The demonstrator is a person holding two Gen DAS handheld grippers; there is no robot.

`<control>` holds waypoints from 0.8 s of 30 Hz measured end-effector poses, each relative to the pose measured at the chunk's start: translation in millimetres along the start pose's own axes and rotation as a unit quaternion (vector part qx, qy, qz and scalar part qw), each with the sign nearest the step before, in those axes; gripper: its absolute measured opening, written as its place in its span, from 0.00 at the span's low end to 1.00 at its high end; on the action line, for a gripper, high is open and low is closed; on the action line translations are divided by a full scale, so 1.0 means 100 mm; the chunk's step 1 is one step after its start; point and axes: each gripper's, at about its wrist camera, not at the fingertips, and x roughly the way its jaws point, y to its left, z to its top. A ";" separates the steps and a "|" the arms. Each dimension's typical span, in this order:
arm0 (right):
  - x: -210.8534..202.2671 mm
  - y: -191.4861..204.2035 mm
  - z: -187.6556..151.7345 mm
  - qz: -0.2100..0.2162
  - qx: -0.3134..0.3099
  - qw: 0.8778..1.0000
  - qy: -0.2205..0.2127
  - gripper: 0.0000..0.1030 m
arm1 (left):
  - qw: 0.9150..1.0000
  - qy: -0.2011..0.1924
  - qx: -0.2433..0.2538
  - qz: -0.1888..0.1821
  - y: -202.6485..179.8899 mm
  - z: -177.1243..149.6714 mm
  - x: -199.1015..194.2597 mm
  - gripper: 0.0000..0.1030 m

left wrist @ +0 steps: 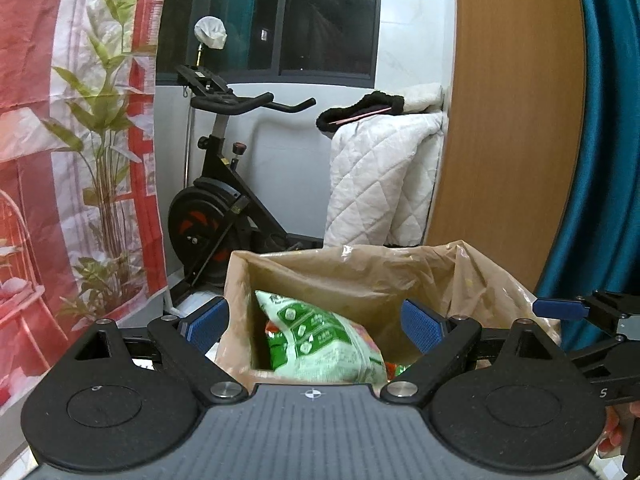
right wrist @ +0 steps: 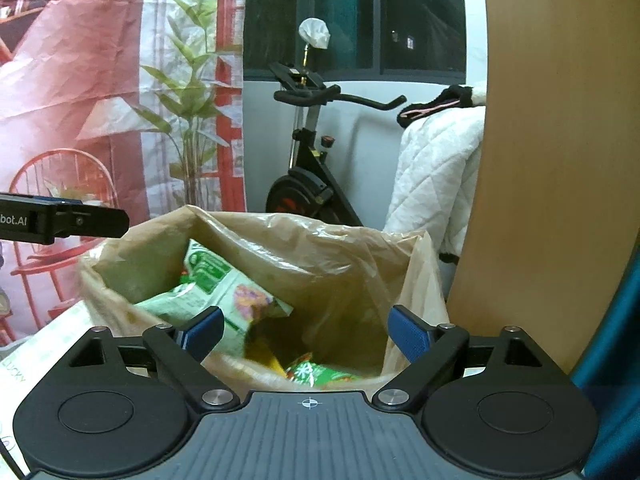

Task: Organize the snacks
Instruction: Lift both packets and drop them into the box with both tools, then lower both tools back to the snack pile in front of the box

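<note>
Mostly done: snack packs (right wrist: 224, 300) lie in bag (right wrist: 340, 256); both grippers' jaws apart, empty; remaining snacks unseen.

My left wrist camera looks forward and slightly down between its jaws, close over the open brown bag (left wrist: 360, 276). My right wrist camera faces the same way, just as near, the bag's mouth between its jaws. Both views share the bag and the exercise bike (right wrist: 308, 176) beyond.
</note>
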 end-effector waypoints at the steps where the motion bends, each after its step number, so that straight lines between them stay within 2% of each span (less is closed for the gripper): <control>1: -0.05 0.01 -0.02 0.001 0.003 1.000 -0.002 0.85 | 1.000 0.000 -0.001 -0.001 0.00 -0.02 -0.04 0.91; 14: -0.53 0.03 -0.41 -0.003 0.037 0.999 -0.019 0.88 | 1.000 0.003 -0.013 0.007 -0.01 -0.38 -0.44 0.91; 24: -0.58 0.02 -0.81 -0.015 0.058 0.998 0.004 0.88 | 0.999 0.032 -0.039 0.015 0.03 -0.77 -0.54 0.91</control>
